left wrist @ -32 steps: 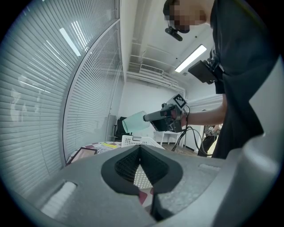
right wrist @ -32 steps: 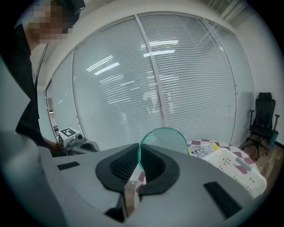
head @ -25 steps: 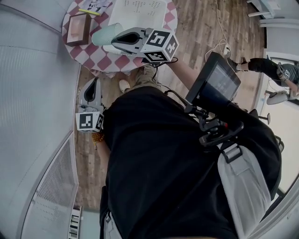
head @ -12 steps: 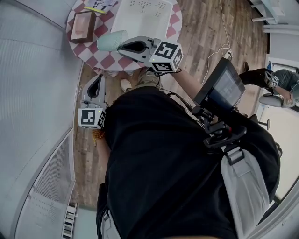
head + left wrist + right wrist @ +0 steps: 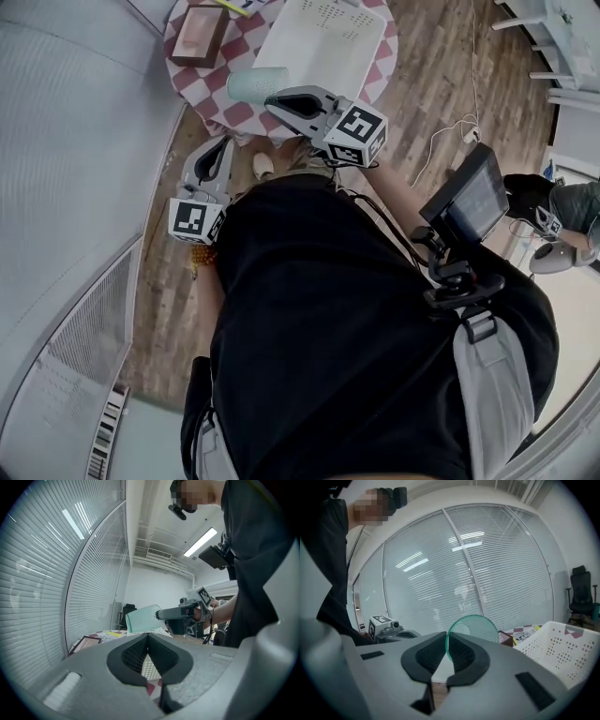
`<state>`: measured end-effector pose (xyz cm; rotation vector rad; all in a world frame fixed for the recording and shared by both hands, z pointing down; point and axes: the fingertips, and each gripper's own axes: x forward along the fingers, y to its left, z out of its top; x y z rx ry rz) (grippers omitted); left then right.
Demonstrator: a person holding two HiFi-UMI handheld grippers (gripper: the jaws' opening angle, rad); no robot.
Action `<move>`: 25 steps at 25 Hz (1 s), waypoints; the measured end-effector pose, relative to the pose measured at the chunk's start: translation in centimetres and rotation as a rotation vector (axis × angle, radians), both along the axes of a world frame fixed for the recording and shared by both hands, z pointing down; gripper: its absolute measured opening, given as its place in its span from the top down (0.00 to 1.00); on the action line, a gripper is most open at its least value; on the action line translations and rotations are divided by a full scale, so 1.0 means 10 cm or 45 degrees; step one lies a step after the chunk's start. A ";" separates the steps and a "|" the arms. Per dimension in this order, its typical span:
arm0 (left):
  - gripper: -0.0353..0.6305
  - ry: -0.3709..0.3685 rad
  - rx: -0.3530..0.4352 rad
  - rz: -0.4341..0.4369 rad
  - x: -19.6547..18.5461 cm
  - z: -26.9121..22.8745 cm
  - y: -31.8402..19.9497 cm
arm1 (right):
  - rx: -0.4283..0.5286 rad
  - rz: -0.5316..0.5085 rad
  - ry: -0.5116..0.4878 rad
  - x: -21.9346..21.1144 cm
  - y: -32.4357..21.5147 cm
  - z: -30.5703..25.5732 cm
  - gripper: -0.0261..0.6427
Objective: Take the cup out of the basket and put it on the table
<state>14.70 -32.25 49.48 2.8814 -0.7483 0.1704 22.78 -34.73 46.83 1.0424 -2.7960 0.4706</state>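
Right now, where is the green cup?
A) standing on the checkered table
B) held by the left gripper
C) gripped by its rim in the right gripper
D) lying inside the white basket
C: the right gripper has its jaws closed on the rim of the cup, and the head view shows it held outside the basket.

The basket [image 5: 323, 47] runs off the head view's top edge.
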 end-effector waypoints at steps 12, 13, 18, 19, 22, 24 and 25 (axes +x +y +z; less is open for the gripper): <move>0.94 0.033 -0.005 -0.016 -0.06 -0.03 -0.02 | 0.037 -0.089 0.034 -0.24 0.11 0.14 0.92; 0.94 0.034 -0.006 -0.016 -0.06 -0.03 -0.02 | 0.038 -0.102 0.040 -0.26 0.13 0.16 0.92; 0.94 0.033 -0.022 -0.021 -0.08 0.00 -0.01 | 0.036 -0.124 0.052 -0.32 0.16 0.22 0.92; 0.94 0.031 -0.023 -0.021 -0.08 0.00 -0.01 | 0.033 -0.124 0.051 -0.32 0.17 0.22 0.92; 0.94 0.030 -0.022 -0.017 -0.07 0.00 -0.01 | 0.025 -0.126 0.057 -0.30 0.17 0.25 0.92; 0.94 0.030 -0.023 -0.020 -0.08 0.00 -0.01 | 0.025 -0.130 0.061 -0.31 0.18 0.26 0.92; 0.94 0.025 -0.025 -0.024 -0.10 0.00 -0.01 | 0.023 -0.134 0.056 -0.33 0.18 0.27 0.92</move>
